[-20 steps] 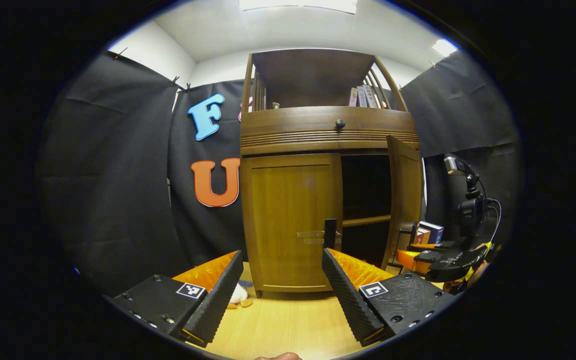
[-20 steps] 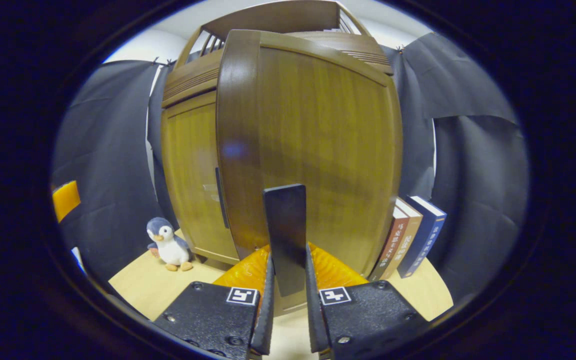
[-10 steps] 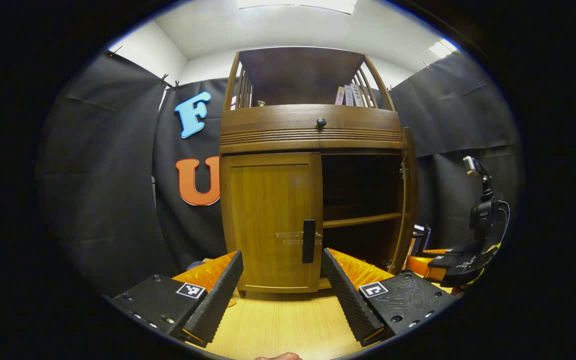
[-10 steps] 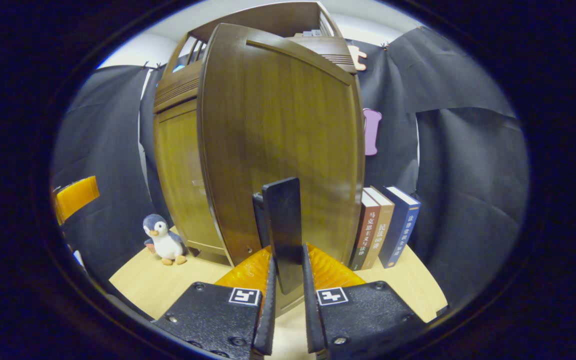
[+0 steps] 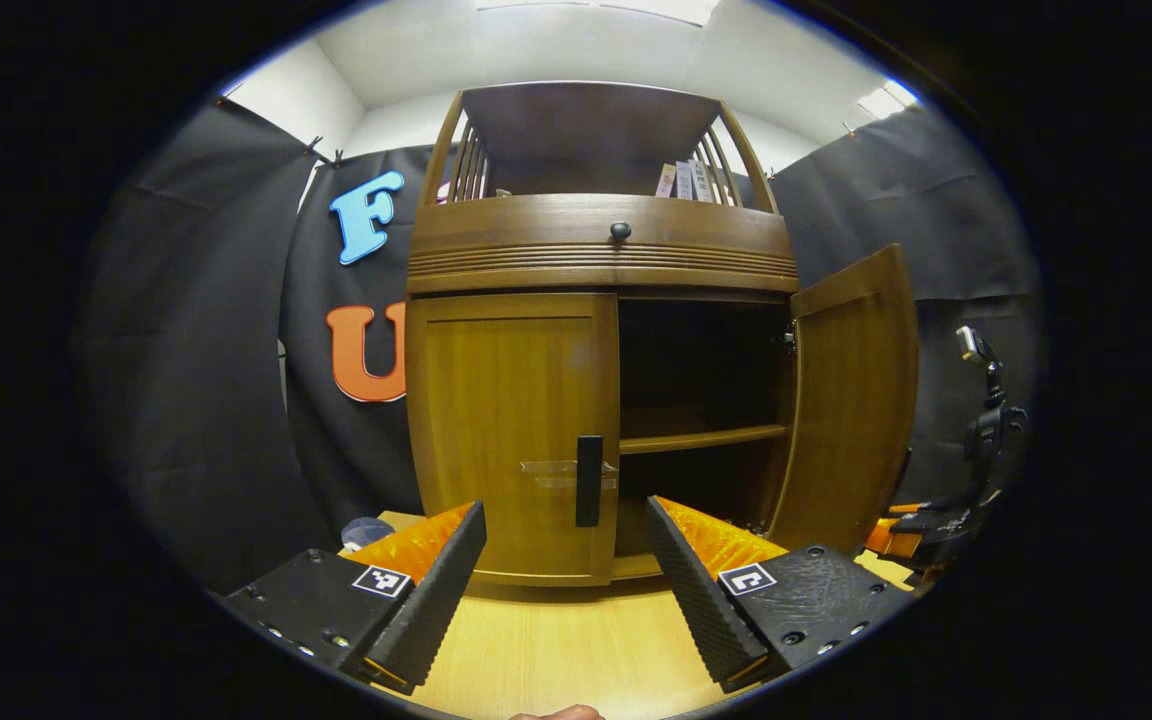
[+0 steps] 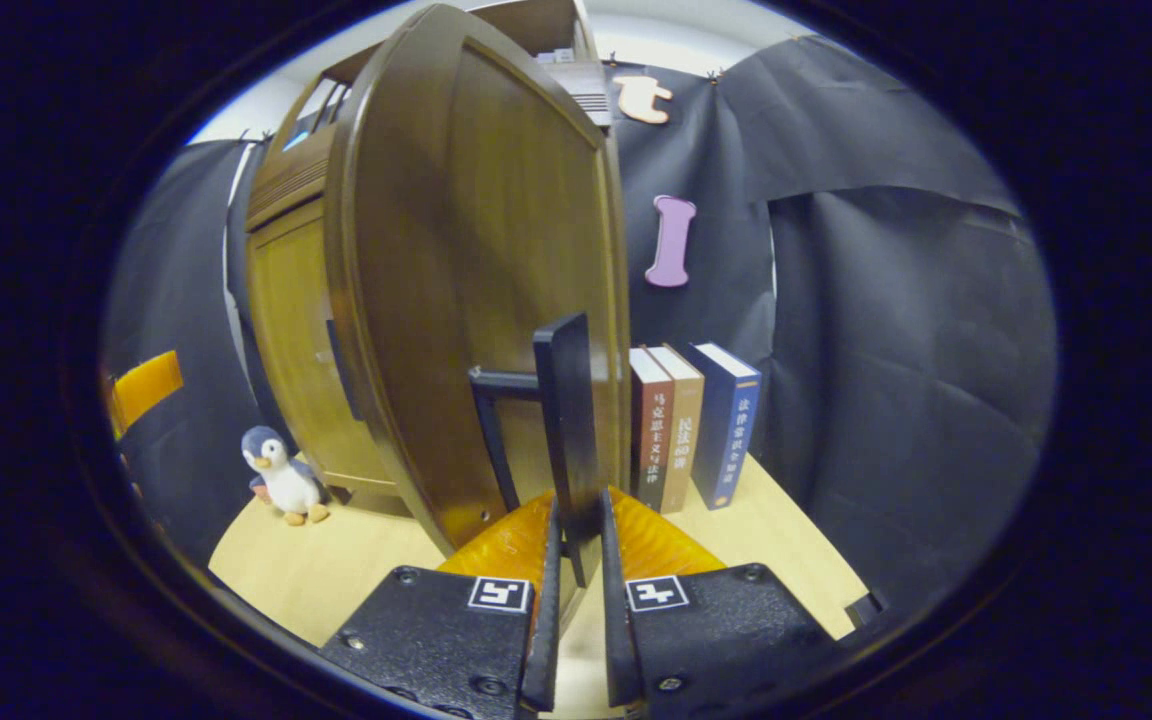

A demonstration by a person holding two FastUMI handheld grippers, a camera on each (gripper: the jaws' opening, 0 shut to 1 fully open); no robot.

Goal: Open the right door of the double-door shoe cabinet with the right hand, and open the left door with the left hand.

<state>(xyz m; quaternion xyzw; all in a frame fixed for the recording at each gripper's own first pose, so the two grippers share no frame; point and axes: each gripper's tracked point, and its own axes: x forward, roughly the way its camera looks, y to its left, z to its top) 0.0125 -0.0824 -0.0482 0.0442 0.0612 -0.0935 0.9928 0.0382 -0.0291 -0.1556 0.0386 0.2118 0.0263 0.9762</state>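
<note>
Right gripper (image 6: pixel 576 570) on door handle (image 6: pixel 568 420)

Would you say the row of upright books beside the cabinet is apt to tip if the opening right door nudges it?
Probably. The books stand on end on the table with no bookend visible. The right door looks rigid, so a nudge would likely topple them rather than flex the door.

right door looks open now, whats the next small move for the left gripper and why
Probably ease the left gripper forward onto the dark vertical handle of the closed left wooden door. Its fingers stand open and short of the cabinet, roughly in line with that handle, while the right wooden door is swung wide with the right gripper clamped on its dark handle.
</note>
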